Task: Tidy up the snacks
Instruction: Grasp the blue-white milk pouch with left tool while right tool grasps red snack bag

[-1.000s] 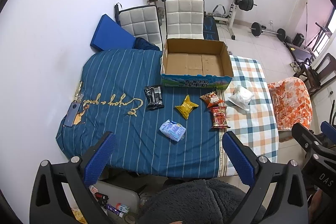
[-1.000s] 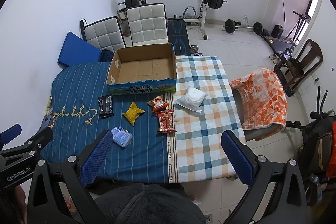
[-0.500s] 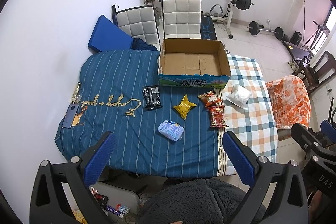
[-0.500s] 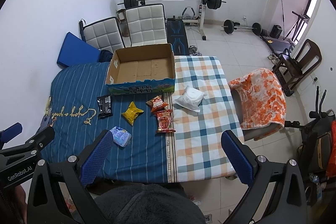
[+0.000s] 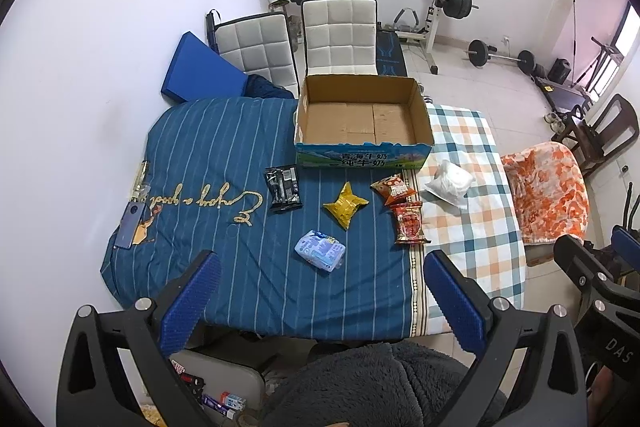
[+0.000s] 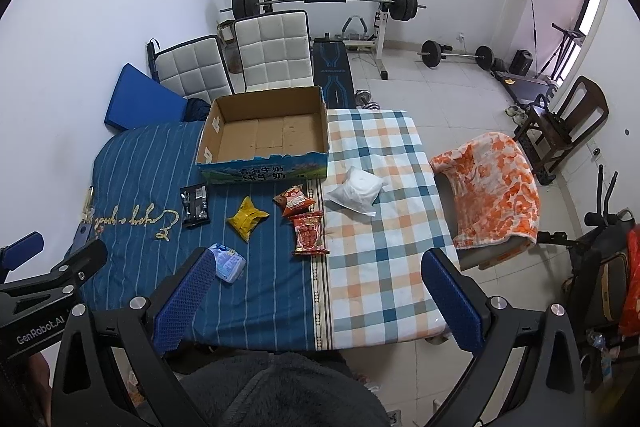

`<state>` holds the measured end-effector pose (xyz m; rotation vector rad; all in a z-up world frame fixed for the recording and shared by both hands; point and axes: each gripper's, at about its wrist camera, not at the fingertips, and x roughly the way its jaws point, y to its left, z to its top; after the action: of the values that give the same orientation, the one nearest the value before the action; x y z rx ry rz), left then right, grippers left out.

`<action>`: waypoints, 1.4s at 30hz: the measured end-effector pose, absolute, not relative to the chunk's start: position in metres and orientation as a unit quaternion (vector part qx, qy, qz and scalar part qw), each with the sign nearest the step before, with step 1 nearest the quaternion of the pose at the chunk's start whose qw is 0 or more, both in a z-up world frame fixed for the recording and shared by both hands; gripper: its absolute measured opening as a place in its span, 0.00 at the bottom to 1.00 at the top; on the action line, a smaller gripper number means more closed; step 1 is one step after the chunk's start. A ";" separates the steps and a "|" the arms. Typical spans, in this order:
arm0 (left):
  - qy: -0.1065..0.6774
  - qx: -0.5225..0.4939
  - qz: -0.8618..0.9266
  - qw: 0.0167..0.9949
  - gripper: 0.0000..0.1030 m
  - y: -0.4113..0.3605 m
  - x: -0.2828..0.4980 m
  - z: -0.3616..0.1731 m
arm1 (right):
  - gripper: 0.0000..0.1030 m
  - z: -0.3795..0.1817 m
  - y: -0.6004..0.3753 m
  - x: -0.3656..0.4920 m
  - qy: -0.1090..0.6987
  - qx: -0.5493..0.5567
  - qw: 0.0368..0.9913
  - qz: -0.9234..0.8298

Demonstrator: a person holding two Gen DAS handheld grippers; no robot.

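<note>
Both your claws — left claw (image 5: 322, 297) and right claw (image 6: 312, 297) — gape wide, empty, high above the desk (image 6: 380, 227). Six snacks (blue packet (image 5: 320, 251) nearest) lie loose before the empty box (image 5: 362, 123) — thin, slippery wrappers could slide from a shallow pinch.

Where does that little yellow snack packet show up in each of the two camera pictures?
Left wrist view: the yellow snack packet lies near the middle, on the blue striped cloth.
Right wrist view: it lies left of centre, on the same cloth.
Shared landmark: the open cardboard box, just behind the packet in both.
</note>
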<state>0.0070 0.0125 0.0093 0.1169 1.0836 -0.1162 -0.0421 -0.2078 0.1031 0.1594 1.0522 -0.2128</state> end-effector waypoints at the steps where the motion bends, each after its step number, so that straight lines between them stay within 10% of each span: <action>1: 0.515 0.055 -0.055 0.854 1.00 0.013 0.007 0.010 | 1.00 0.103 -0.206 -0.043 0.500 0.076 0.857 -0.101; 17: 0.563 -0.014 -0.016 0.826 1.00 0.031 0.065 -0.064 | 1.00 -0.009 -0.244 0.033 0.571 0.101 0.809 -0.098; 32: 0.786 -0.225 0.065 0.572 1.00 0.065 0.148 -0.392 | 0.97 -0.319 -0.250 0.165 0.727 0.124 0.671 -0.077; 37: 0.787 -0.235 0.084 0.563 0.61 0.061 0.158 -0.427 | 0.83 -0.376 -0.243 0.181 0.750 0.155 0.637 -0.084; 42: 0.773 -0.115 0.058 0.621 0.49 0.024 0.172 -0.414 | 0.54 -0.404 -0.233 0.177 0.773 0.156 0.612 -0.057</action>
<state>0.1715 0.0241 -0.4143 -0.2636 1.7768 0.1332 0.1770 -0.2329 -0.4040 0.3591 1.7846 -0.1320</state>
